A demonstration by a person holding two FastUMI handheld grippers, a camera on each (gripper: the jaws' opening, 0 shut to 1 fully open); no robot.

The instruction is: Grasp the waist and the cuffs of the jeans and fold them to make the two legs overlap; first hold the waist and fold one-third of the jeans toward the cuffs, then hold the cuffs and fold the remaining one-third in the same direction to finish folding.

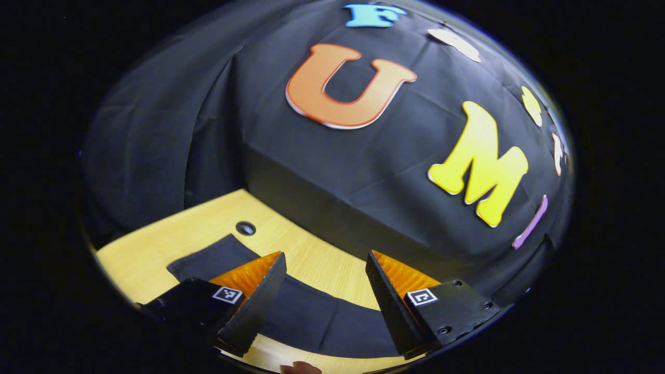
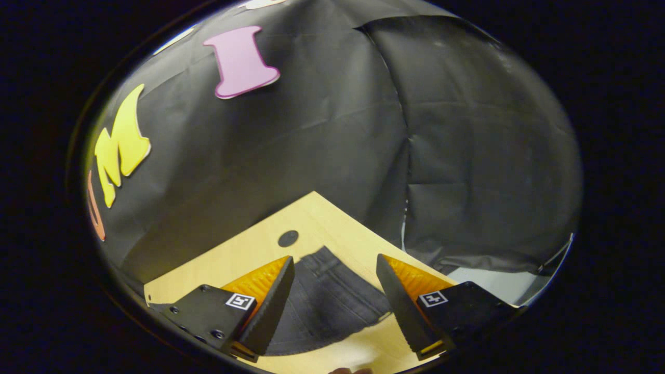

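Observation:
Dark jeans [image 1: 311,317] lie flat on the light wooden table [image 1: 208,223]. In the left gripper view a leg and its cuff end [image 1: 208,259] stretch toward the left, under and between the fingers. My left gripper [image 1: 324,301] hangs open above the leg, touching nothing. In the right gripper view the waist end of the jeans [image 2: 327,301], with seams and a pocket, lies between the fingers. My right gripper [image 2: 335,306] is open above it, with nothing held.
A round dark cable hole [image 1: 245,228] sits in the table beyond the cuff, and another cable hole [image 2: 288,238] lies beyond the waist. The black cloth wall [image 1: 363,171] rises close behind the table's far edge. A pale floor patch [image 2: 499,283] shows at the right.

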